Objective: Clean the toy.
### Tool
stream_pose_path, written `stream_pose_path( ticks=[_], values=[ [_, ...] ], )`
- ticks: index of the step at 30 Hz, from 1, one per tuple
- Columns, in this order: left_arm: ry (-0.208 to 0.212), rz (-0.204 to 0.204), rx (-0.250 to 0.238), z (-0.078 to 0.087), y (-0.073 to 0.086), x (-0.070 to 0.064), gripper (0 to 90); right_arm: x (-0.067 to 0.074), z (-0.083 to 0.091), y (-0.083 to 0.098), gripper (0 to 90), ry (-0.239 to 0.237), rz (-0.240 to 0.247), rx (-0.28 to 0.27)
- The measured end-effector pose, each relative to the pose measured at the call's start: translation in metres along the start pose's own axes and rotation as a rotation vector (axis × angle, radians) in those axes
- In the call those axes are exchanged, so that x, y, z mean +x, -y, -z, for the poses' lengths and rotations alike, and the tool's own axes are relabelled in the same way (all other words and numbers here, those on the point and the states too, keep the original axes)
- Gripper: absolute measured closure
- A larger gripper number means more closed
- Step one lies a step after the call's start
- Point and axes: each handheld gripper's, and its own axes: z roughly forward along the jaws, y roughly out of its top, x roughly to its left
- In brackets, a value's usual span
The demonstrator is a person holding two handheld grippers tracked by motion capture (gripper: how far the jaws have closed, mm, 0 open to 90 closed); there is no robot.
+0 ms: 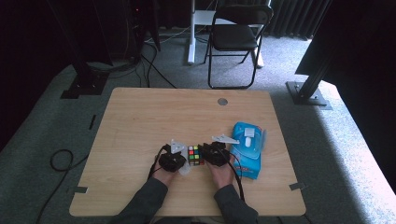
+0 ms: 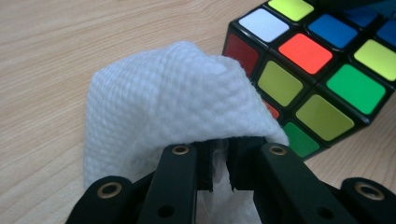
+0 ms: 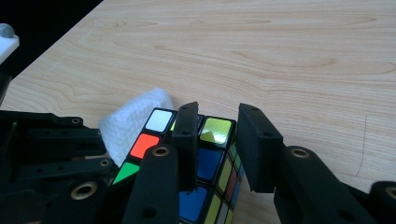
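Note:
A scrambled puzzle cube [image 1: 195, 155] stands on the wooden table [image 1: 140, 121] near its front edge, between my two grippers. My left gripper [image 2: 223, 163] is shut on a folded white wipe [image 2: 173, 93], whose bulge rests against the cube's [image 2: 317, 70] side face. From the other side, my right gripper [image 3: 219, 135] is shut on the cube [image 3: 210, 163], one jaw across its top face and the other down its right side. In the right gripper view the wipe [image 3: 133, 116] sticks out at the cube's left, with the left gripper [image 3: 46, 154] beside it.
A blue pack of wipes [image 1: 248, 148] lies just right of my right hand. A round grommet [image 1: 222, 101] sits at the table's far edge. Beyond the table stand a black folding chair [image 1: 236, 32] and dark frame posts [image 1: 310, 79].

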Motion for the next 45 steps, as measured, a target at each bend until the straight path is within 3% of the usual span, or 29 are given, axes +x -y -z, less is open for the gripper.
stream_pose_path(
  ticks=[5, 15, 25, 33, 39, 45],
  values=[
    [-0.017, -0.030, -0.001, 0.001, 0.002, -0.001, 81.3, 0.000, 0.000, 0.000, 69.4, -0.001, -0.003, -0.001],
    [-0.005, 0.008, -0.001, 0.002, 0.001, -0.002, 81.7, 0.000, 0.000, 0.001, 69.4, 0.000, -0.008, -0.007],
    [0.017, 0.025, -0.089, 0.020, -0.017, 0.002, 82.1, 0.000, 0.000, 0.001, 69.3, 0.004, -0.008, -0.013],
    [0.022, 0.005, -0.106, 0.028, -0.017, -0.005, 81.8, -0.001, 0.000, 0.001, 69.3, 0.003, -0.008, -0.012],
    [0.009, 0.012, -0.083, 0.028, -0.009, -0.009, 81.4, -0.001, 0.000, 0.001, 69.2, 0.002, -0.008, -0.012],
    [-0.009, 0.022, -0.015, 0.011, -0.001, -0.009, 82.5, -0.001, 0.000, 0.001, 69.3, 0.002, -0.016, -0.012]
  ],
)
